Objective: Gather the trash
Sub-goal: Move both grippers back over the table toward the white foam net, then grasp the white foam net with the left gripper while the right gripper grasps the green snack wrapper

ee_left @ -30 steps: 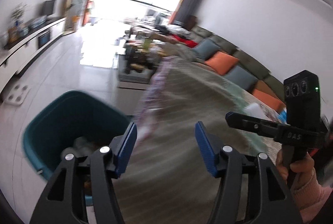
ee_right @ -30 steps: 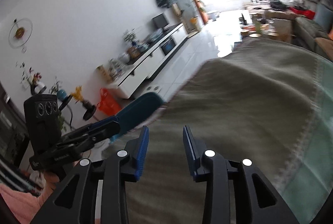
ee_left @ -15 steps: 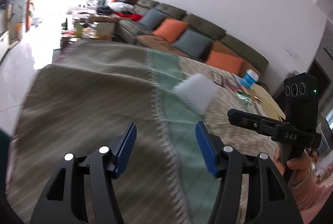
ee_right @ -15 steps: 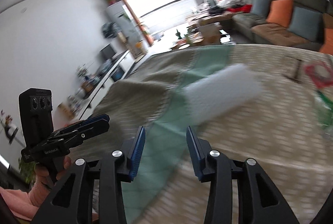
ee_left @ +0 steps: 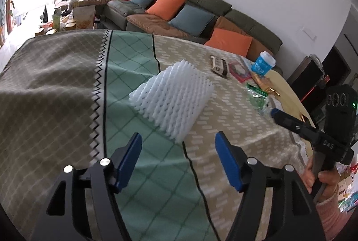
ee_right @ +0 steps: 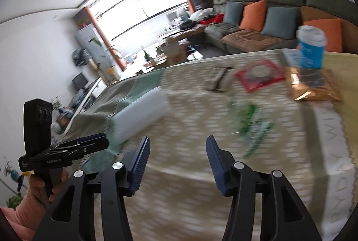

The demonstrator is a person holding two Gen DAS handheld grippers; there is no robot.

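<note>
Grippers hovering over tablecloth (ee_left: 67,88) | left gripper (ee_left: 178,148) jaws opening, holding nothing, foam net (ee_left: 174,97) ahead | right gripper (ee_right: 177,151) jaws opening, holding nothing, green wrapper (ee_right: 252,124) ahead

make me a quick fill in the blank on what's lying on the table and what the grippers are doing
1. The foam net sleeve lying on the tablecloth is ____ in colour.
2. The paper cup with the white lid is ____.
3. Between the fingers of the left gripper there is ____ held.
4. The cushions on the sofa are grey-blue and ____.

Missing words: white; blue; nothing; orange
</note>
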